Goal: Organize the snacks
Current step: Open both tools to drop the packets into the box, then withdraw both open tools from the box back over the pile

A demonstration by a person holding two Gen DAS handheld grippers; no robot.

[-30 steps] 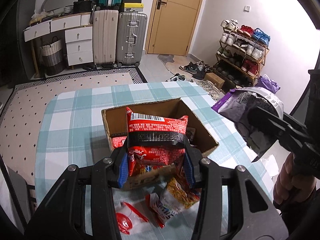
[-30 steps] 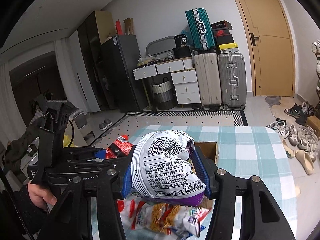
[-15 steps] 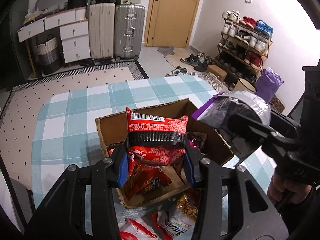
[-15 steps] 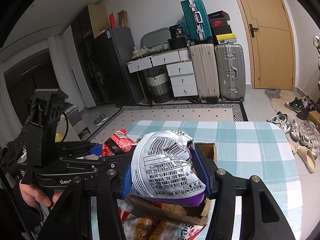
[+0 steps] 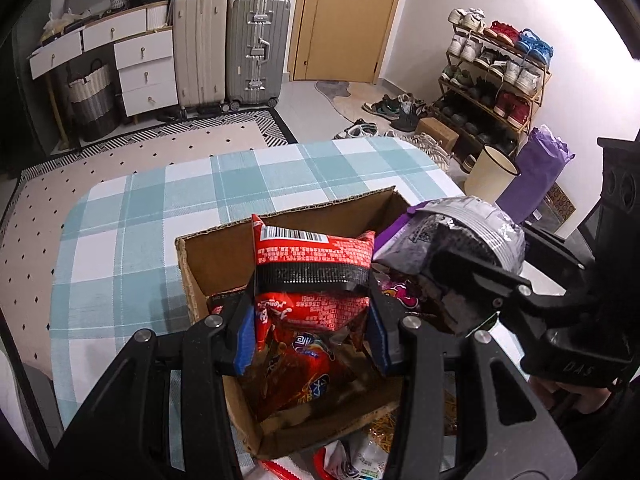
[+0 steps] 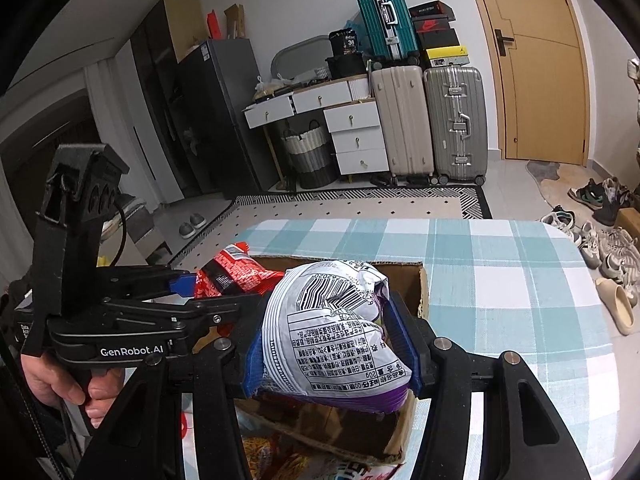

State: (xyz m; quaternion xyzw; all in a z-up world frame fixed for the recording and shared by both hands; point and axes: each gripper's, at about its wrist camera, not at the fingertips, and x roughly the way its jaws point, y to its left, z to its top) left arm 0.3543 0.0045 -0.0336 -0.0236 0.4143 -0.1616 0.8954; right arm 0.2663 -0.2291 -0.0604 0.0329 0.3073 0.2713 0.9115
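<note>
An open cardboard box (image 5: 216,256) stands on the checked table; it also shows in the right wrist view (image 6: 416,276). My left gripper (image 5: 312,312) is shut on a red snack packet (image 5: 312,256) and holds it over the box's inside. My right gripper (image 6: 332,344) is shut on a purple and white snack bag (image 6: 332,336) and holds it over the box's right side. That bag (image 5: 460,232) sits just right of the red packet in the left wrist view. More packets (image 5: 304,376) lie inside the box.
Loose snack packets (image 5: 360,460) lie on the table in front of the box. The teal and white tablecloth (image 5: 160,208) stretches beyond it. Suitcases (image 5: 256,48), drawers and a shoe rack (image 5: 492,80) stand on the floor behind.
Both grippers have moved forward with their packets, from in front of the box to over it. The purple bag has closed in beside the red packet.
</note>
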